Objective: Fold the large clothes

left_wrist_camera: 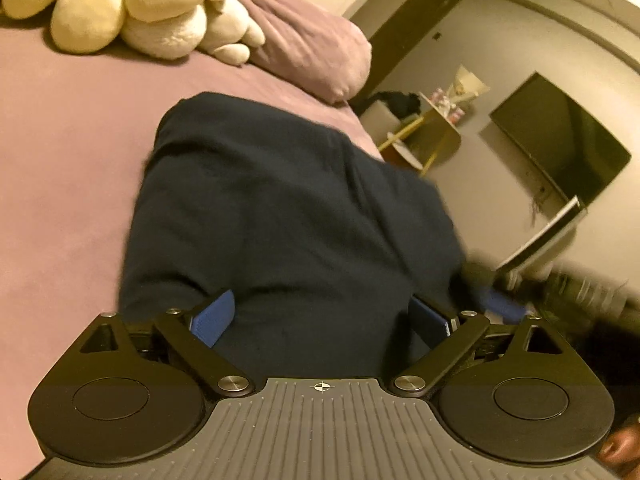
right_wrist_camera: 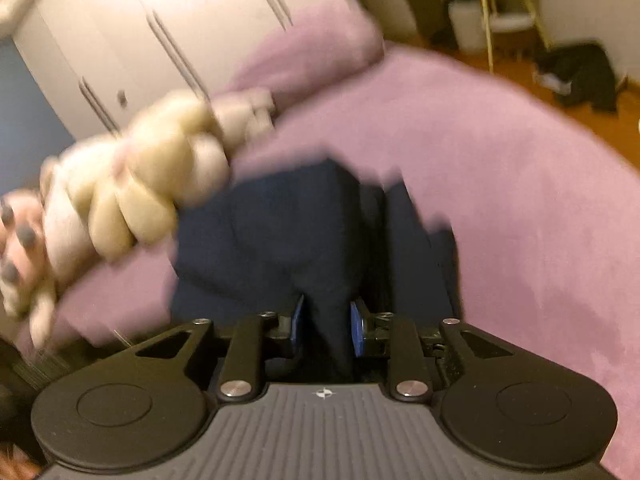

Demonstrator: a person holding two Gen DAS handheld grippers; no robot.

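Observation:
A large dark navy garment (left_wrist_camera: 280, 216) lies on the pink bed (left_wrist_camera: 60, 168). In the left wrist view it fills the middle, and my left gripper (left_wrist_camera: 320, 320) is open with its blue pads wide apart and cloth lying between them. In the right wrist view the garment (right_wrist_camera: 280, 232) is blurred and a narrow fold of it runs between the blue pads. My right gripper (right_wrist_camera: 326, 328) is shut on that fold.
A cream plush toy (left_wrist_camera: 132, 4) and a pink pillow (left_wrist_camera: 312, 44) lie at the head of the bed. The toy (right_wrist_camera: 140, 188) sits close left of the garment. A white wardrobe (right_wrist_camera: 160, 20), a wall screen (left_wrist_camera: 560, 140), a yellow-legged side table (left_wrist_camera: 432, 136) and dark clothes on the floor (right_wrist_camera: 580, 76) surround the bed.

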